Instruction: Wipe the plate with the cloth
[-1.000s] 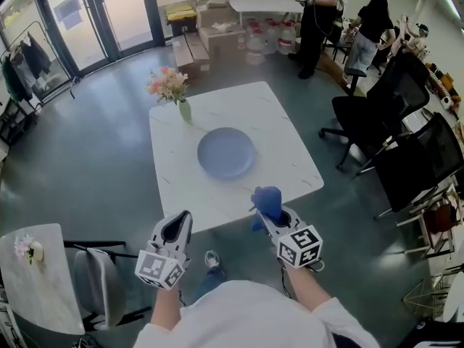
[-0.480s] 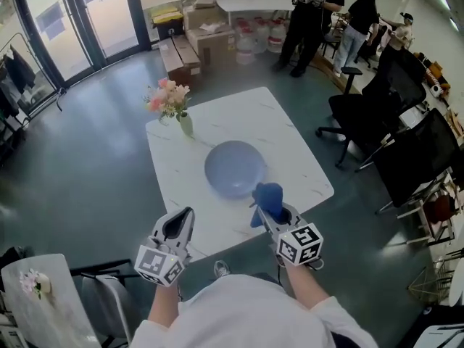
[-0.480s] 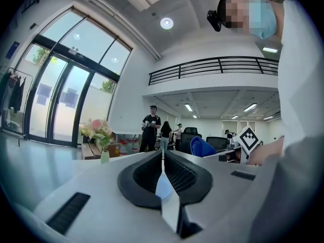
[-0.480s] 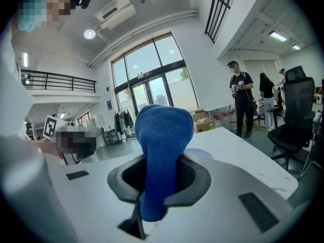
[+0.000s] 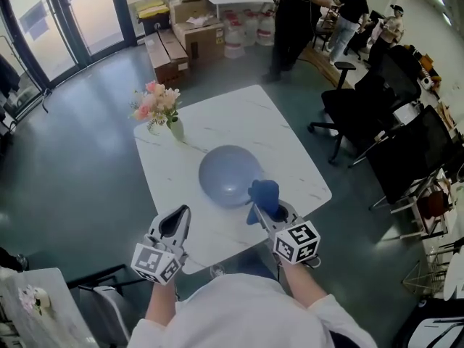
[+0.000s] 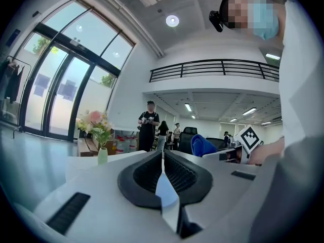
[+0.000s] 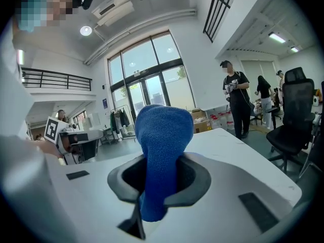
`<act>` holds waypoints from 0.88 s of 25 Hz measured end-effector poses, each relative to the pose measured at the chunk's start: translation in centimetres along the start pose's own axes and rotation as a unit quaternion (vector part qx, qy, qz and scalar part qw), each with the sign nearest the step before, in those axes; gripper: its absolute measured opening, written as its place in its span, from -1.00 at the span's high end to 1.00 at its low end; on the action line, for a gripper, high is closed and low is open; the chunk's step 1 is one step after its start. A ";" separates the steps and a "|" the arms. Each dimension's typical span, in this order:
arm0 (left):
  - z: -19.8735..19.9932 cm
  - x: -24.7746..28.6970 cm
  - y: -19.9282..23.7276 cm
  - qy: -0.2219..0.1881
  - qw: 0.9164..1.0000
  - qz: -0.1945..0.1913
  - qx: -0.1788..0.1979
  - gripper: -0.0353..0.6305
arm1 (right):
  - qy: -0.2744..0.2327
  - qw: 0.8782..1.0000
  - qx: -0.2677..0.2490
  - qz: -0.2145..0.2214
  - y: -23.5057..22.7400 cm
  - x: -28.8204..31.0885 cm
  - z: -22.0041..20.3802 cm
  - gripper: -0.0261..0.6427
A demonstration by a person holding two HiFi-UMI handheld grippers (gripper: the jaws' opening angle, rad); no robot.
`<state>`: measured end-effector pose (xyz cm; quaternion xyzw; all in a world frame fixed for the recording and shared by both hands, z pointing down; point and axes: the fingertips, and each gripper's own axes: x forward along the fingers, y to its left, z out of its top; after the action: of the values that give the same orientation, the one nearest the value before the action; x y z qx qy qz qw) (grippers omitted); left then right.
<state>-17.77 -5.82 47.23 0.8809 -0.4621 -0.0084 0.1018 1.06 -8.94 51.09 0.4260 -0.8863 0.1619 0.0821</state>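
Blue cloth (image 7: 161,151), clamped in the right gripper's (image 5: 265,207) fingers, hangs by the near rim of the plate (image 5: 226,172) on the desk (image 5: 290,147), so it should be lowered flat and swept in circles, while the left gripper (image 5: 179,218), fingers closed on nothing, could steady the rim.

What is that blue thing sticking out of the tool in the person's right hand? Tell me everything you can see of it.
A blue cloth of knitted, towel-like fabric, bunched into a rounded lump. The right gripper is shut on it; its top bulges past the jaws, a tail hangs below. In the head view it overlaps the near edge of the plate; contact cannot be told.
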 end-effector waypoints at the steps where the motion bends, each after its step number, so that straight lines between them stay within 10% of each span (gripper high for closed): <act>1: 0.2 0.4 0.4 -0.001 1.000 0.005 0.000 0.77 | -0.001 1.000 -0.002 0.004 -0.4 0.5 0.3 0.67; 22: -1.6 10.3 5.7 0.017 0.997 0.075 -0.020 0.77 | 0.030 0.997 -0.013 0.074 -6.6 8.5 3.0 0.67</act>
<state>-16.33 -17.04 50.66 0.8416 -0.5248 0.0050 0.1276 0.94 -20.05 52.13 0.3533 -0.9144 0.1691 0.1019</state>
